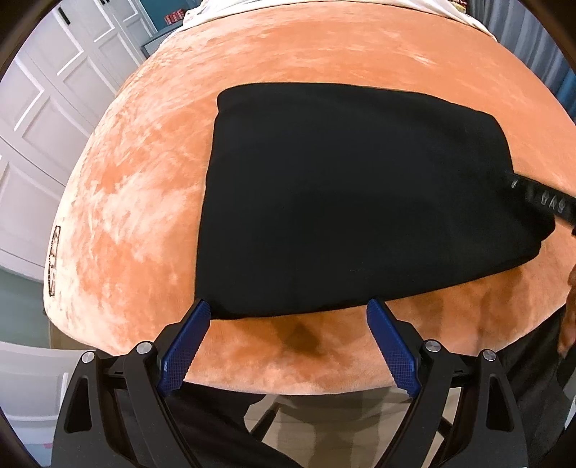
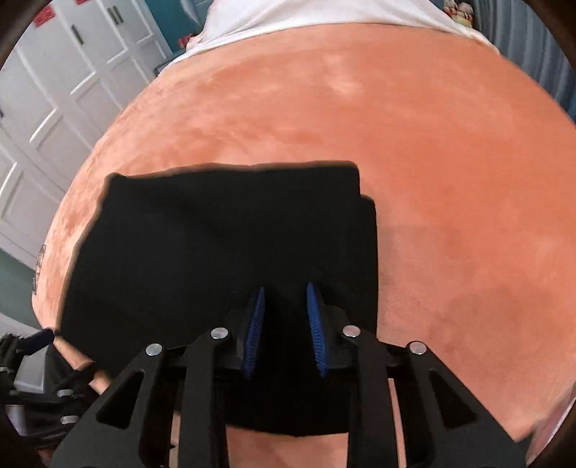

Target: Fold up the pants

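Hovering at the near hem, left gripper point(image 1: 288, 313) gapes wide, holding nothing. Right gripper point(image 2: 285, 298) sits partly closed on a pinch of the folded black pants point(image 1: 345, 201), which lie flat on the orange plush blanket point(image 1: 144, 172). Risk, as I judge it: lifting that pinch drags layers askew. Blanket-edge label point(image 1: 54, 261) unreadable.

Raised characters show on the black bar point(image 1: 543, 201) at the right edge of the left wrist view; they look like "GAS" or "SAD" but cannot be read for sure. A dark printed mark sits on the blanket point(image 1: 54, 259) edge, illegible. Red labels point(image 2: 45, 16) on the cabinet doors point(image 2: 64, 72) are too blurred to read.
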A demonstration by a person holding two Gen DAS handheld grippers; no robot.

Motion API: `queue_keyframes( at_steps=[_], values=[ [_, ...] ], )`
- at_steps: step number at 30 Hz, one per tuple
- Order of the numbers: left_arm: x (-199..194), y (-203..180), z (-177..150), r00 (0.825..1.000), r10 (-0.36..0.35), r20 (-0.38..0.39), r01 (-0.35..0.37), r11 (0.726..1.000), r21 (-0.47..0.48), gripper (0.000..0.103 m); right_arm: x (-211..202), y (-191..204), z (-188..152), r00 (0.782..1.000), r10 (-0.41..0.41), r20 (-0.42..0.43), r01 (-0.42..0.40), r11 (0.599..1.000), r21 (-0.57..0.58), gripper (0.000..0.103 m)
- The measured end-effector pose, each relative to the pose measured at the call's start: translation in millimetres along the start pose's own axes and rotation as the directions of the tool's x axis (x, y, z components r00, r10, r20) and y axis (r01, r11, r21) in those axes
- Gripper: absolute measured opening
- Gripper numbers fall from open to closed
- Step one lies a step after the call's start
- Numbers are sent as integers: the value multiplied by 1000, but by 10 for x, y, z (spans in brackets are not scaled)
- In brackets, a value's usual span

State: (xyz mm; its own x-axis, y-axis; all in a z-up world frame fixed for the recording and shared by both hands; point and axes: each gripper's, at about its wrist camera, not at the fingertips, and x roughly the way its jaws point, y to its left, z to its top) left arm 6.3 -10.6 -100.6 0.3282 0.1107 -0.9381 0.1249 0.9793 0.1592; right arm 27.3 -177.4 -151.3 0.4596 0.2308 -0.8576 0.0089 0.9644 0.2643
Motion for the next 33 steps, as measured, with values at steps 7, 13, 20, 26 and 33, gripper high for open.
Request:
queue_keyframes(
  at_steps=[7,13,20,26,33],
  values=[
    [50,62,3,1000,-25,-9,25,999,-32,86,-678,-87,-26,997,13,75,-18,998,65,31],
    [-7,115,-14,999,-44,1,44,998,-52,86,-805,-336,-403,999,29,30,-33,988,149,44],
    [-25,120,-8,1000,-29,0,29,998,-49,86,-688,173,-489,999,34,38,-32,999,-43,33],
    [-68,128,-29,1000,-19,14,20,999,-49,86,-418,-96,-497,999,44,-28,-42,996,75,32],
    [-179,282,-32,971,-234,43,237,966,-104,86,-703,-210,-439,998,67,23,-70,986,153,63]
  ],
)
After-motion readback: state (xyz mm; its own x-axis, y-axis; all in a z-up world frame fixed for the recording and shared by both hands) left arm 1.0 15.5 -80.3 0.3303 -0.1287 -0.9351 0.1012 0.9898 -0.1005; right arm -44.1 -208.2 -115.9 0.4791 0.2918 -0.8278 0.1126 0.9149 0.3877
